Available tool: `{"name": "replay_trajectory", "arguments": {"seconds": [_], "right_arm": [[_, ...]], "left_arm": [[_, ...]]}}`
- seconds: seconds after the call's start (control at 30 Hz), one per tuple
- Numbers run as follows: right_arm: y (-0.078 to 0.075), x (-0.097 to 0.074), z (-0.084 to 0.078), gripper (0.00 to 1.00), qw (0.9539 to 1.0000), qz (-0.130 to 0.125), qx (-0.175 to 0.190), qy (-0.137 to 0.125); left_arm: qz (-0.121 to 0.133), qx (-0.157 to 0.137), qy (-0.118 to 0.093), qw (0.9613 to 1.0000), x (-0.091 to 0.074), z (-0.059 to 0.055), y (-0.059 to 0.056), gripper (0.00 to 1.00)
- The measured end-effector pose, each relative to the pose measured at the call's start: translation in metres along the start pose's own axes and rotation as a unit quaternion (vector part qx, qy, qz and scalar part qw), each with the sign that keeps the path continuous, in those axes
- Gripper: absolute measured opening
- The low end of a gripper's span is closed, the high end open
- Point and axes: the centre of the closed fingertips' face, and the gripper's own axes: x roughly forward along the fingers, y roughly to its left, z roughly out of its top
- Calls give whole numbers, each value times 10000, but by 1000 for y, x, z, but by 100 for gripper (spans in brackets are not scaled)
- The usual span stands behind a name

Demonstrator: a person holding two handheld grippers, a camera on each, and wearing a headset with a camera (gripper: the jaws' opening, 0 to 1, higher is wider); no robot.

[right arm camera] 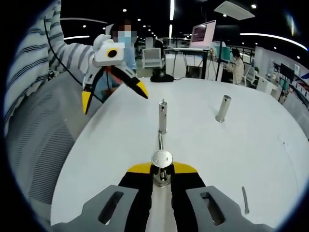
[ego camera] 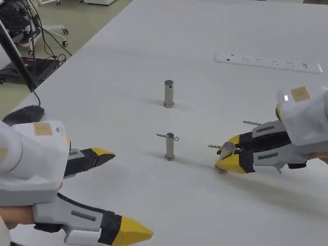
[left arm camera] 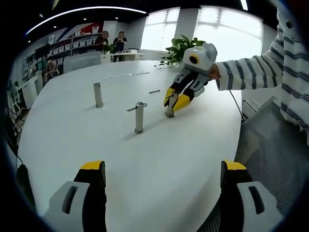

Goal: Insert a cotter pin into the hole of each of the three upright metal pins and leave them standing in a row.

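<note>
Clamping metal pin [right arm camera: 161, 159], right gripper [right arm camera: 162, 169] jaws partly hide it; left gripper [left arm camera: 162, 167] jaws wide.

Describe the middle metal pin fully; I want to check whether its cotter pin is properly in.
The middle metal pin is a short silvery cylinder, slightly wider at the foot, standing upright on the white table. A thin cotter pin runs crosswise through its hole near the top, sticking out on both sides. Nothing else touches it. It stands apart between the bare far pin and the third pin clamped in the right gripper.
</note>
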Motion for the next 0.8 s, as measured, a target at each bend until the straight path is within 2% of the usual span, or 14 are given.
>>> {"name": "replay_trajectory", "arguments": {"seconds": [0.17, 0.43, 0.67, 0.8], "right_arm": [[0, 0, 0, 14, 10000, -33, -18, -11], [-1, 0, 1, 15, 9996, -159, 212, -106], [-2, -4, 5, 24, 9984, -240, 449, -227], [1, -10, 11, 33, 9979, -302, 465, -346]], "left_arm": [[-22, 6, 35, 10000, 0, -2, -1, 99], [-36, -31, 32, 10000, -1, -2, -2, 99], [-41, -163, -32, 9999, -5, 1, 0, 99], [27, -131, -170, 9998, -9, 8, 8, 99]]}}
